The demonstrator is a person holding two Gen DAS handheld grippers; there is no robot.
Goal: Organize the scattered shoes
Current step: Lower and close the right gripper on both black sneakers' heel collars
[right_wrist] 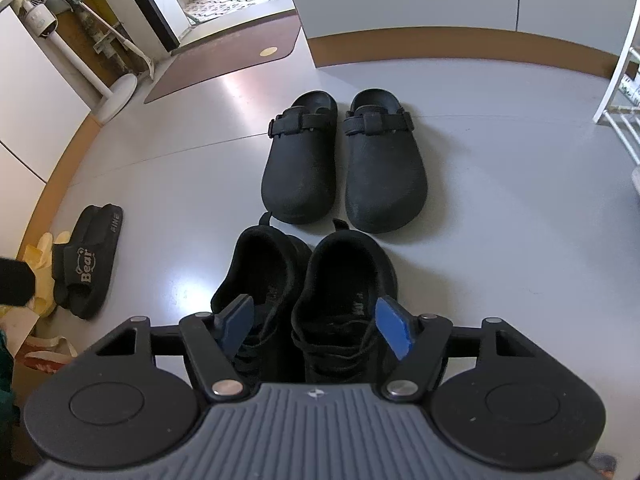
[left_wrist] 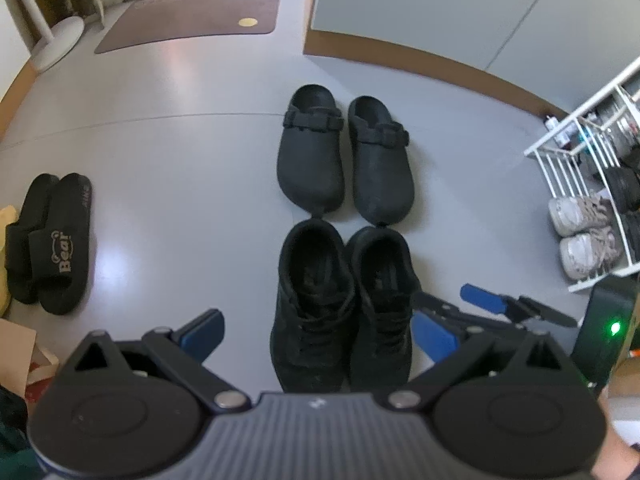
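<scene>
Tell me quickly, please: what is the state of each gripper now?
Left gripper: open, holding nothing, above the black sneakers.
Right gripper: open, holding nothing, its fingers either side of the sneakers' collars.

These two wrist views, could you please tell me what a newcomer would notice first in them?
Two neat pairs lined up mid-floor: black strapped clogs farther off, black lace-up sneakers nearer. The right gripper hangs open over the sneakers, blue pads astride them. Black "Bear" slides lie at the left; a white wire shoe rack stands at the right.
</scene>
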